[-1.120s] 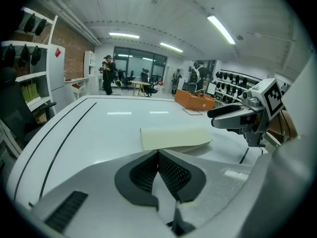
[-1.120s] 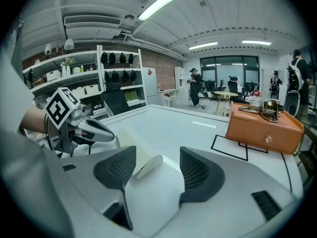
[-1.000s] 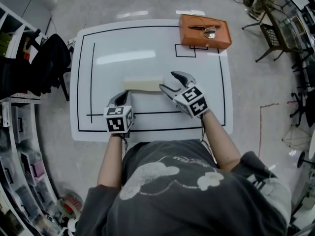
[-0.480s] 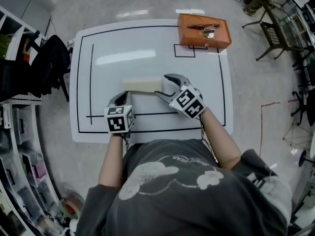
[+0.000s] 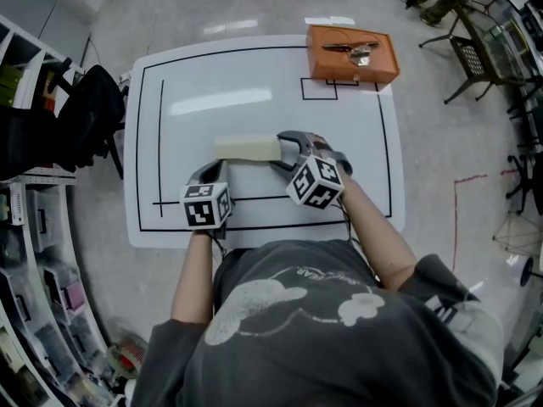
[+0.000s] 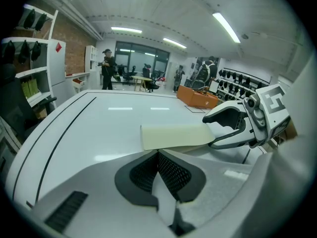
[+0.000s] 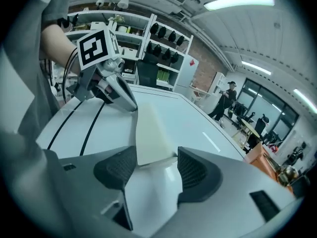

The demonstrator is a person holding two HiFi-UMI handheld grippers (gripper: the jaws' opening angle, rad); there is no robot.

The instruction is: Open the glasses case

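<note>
The cream glasses case (image 5: 246, 148) lies closed in the middle of the white table (image 5: 254, 83). My right gripper (image 5: 278, 150) straddles the case's right end. Its jaws are closing, and in the right gripper view the case (image 7: 151, 130) reaches just in between the right gripper's (image 7: 156, 155) tips, with a thin gap still showing beside one pad. My left gripper (image 5: 208, 170) rests near the case's front left corner. In the left gripper view the left gripper (image 6: 158, 153) has its pads meeting, shut on nothing, with the case (image 6: 176, 135) just beyond them.
An orange box (image 5: 352, 53) with small metal items on top sits at the table's far right corner. A black chair (image 5: 81, 113) stands off the left edge beside shelves. Another chair (image 5: 475, 62) stands to the far right.
My right gripper rolled and slid left, so its jaws now sit on either side of the case's right end. The left gripper and the case stayed put.
</note>
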